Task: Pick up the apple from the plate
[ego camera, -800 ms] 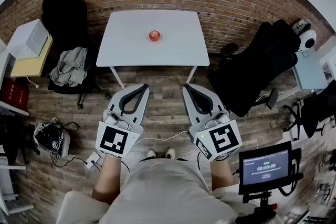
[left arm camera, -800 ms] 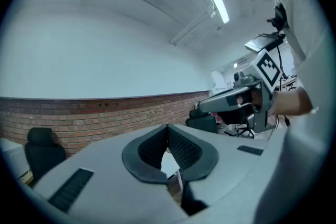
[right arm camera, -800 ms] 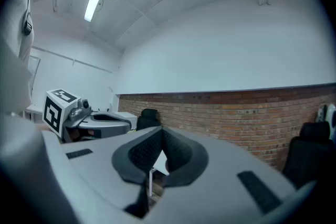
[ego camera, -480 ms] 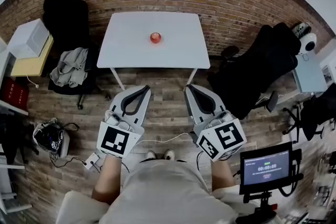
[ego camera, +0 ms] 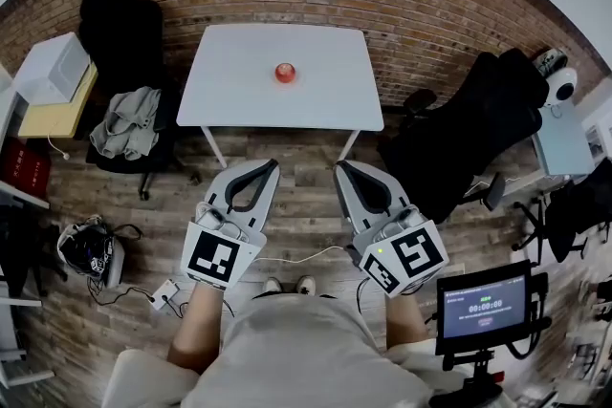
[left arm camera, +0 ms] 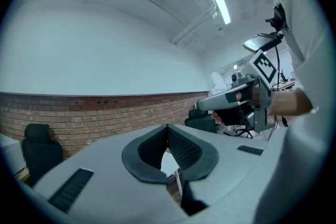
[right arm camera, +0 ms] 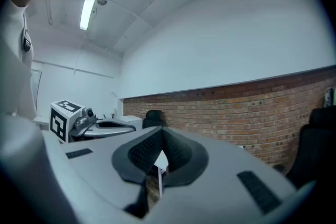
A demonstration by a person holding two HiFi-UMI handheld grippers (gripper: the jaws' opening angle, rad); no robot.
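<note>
A red apple sits near the middle of a white table that stands against the brick wall; its plate is too small to make out. My left gripper and right gripper are held side by side over the wooden floor, well short of the table. Both point level toward the table with nothing between their jaws. In the left gripper view the jaws of the left gripper meet at the tip, and the right gripper shows beside it. The right gripper is shut the same way in its own view.
A black chair draped with grey clothing stands left of the table. Another black chair stands to the right. A bag and a white cable lie on the floor. A screen stands at lower right.
The table and apple sit slightly lower in the head view than before. Both grippers have stayed shut and side by side, shifting only a little.
</note>
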